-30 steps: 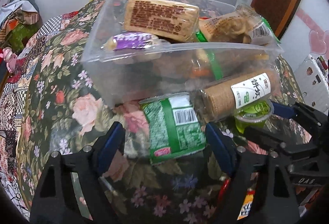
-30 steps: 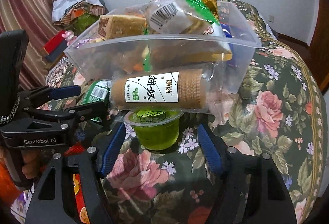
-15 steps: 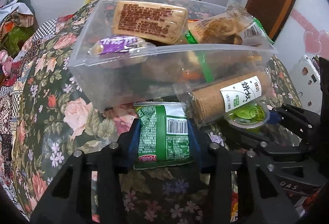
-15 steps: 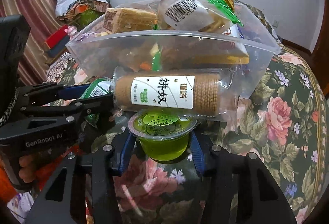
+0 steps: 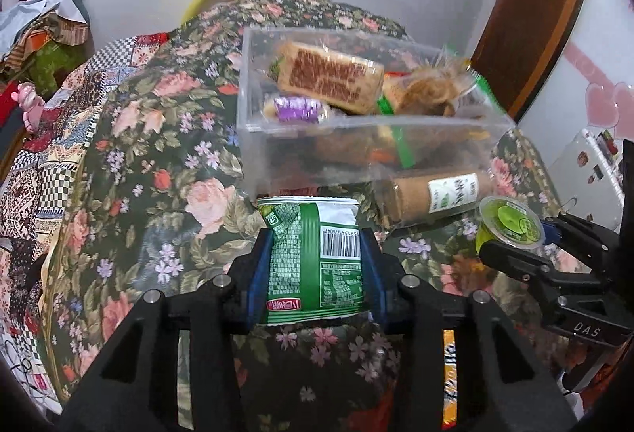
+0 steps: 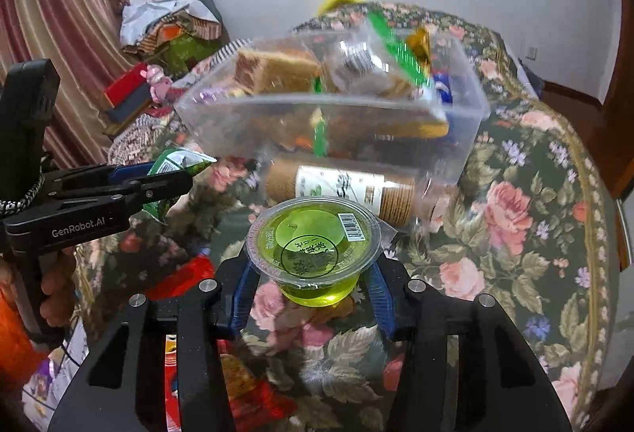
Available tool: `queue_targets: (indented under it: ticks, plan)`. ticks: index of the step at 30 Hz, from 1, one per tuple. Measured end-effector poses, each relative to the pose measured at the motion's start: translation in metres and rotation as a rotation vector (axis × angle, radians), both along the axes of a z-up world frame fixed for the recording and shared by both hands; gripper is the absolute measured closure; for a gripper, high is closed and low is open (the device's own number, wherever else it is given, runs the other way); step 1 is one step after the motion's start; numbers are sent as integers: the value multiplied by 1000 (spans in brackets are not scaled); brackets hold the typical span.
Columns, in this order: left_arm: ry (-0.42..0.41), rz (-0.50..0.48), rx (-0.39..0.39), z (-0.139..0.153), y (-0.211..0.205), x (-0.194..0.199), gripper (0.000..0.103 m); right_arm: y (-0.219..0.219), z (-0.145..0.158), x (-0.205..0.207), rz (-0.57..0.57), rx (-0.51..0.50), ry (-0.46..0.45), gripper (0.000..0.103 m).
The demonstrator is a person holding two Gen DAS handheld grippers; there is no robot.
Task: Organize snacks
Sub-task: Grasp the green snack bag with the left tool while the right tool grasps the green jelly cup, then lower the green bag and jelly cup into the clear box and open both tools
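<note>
My left gripper (image 5: 315, 267) is shut on a green snack packet (image 5: 315, 261), lifted just above the floral cloth. My right gripper (image 6: 313, 285) is shut on a green jelly cup (image 6: 313, 238), also raised off the cloth; the same cup (image 5: 509, 226) shows at the right of the left wrist view. Behind both stands a clear plastic box (image 5: 317, 147) holding several wrapped snacks, among them a brown cake bar (image 5: 329, 77) and a purple sweet (image 5: 297, 109). A brown biscuit roll (image 6: 340, 188) lies on the cloth against the box's front wall.
The floral tablecloth (image 6: 515, 234) covers a round table. Red and orange snack packets (image 6: 245, 392) lie near the front edge below my right gripper. A pile of clothes (image 6: 170, 24) sits at the back left, a wooden door (image 5: 531, 8) at the right.
Both grippers closed from open, the left on the green packet and the right on the jelly cup. Both then rose and drew back from the box, carrying their items.
</note>
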State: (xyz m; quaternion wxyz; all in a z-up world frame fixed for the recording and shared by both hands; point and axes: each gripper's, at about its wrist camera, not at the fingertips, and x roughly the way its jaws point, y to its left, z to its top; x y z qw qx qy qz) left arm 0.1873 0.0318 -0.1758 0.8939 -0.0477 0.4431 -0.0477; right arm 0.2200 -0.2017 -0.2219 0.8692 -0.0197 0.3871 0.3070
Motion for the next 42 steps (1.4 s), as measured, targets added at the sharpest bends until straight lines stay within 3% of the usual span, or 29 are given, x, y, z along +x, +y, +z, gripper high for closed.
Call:
queue_targets:
  ticks: [6, 23, 36, 42]
  plan:
    - [-53, 9, -3, 26, 4, -5, 61, 0, 24, -2, -6, 26, -56, 57]
    - [-181, 20, 7, 83, -6, 27, 60, 4, 82, 26, -45, 89, -204, 57]
    - [-197, 19, -4, 96, -24, 81, 60, 14, 91, 76, -99, 59, -230, 57]
    - [-158, 22, 10, 80, -31, 112, 60, 19, 84, 105, -121, 36, -214, 57]
